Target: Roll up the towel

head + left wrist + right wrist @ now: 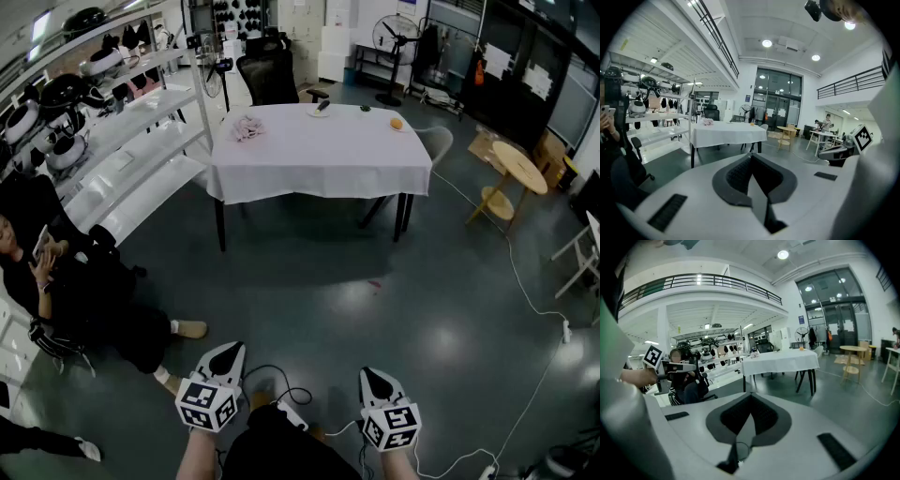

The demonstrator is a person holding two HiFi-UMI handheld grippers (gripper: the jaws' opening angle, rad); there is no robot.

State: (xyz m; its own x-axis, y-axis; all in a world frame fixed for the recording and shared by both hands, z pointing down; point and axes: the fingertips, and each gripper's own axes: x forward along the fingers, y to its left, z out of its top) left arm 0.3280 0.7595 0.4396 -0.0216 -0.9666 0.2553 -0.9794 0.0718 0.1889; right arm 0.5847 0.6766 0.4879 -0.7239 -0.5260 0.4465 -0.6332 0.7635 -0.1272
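Note:
A crumpled pinkish towel (pixel 247 127) lies on the left part of a table with a white cloth (pixel 319 155), far ahead of me across the floor. It shows small in the left gripper view (pixel 708 122) on the same table (pixel 729 132). My left gripper (pixel 227 357) and right gripper (pixel 377 382) hang low near my body at the bottom of the head view, both shut and empty. The jaws meet in the left gripper view (pixel 751 161) and in the right gripper view (pixel 751 401), where the table (pixel 780 362) stands well ahead.
White shelving with helmets (pixel 103 122) runs along the left. A seated person (pixel 66 291) holds a phone at the left. An orange fruit (pixel 397 123) and small items sit on the table. A round wooden table (pixel 518 169), a black chair (pixel 270 75), a fan (pixel 392 42) and floor cables (pixel 525 300) are around.

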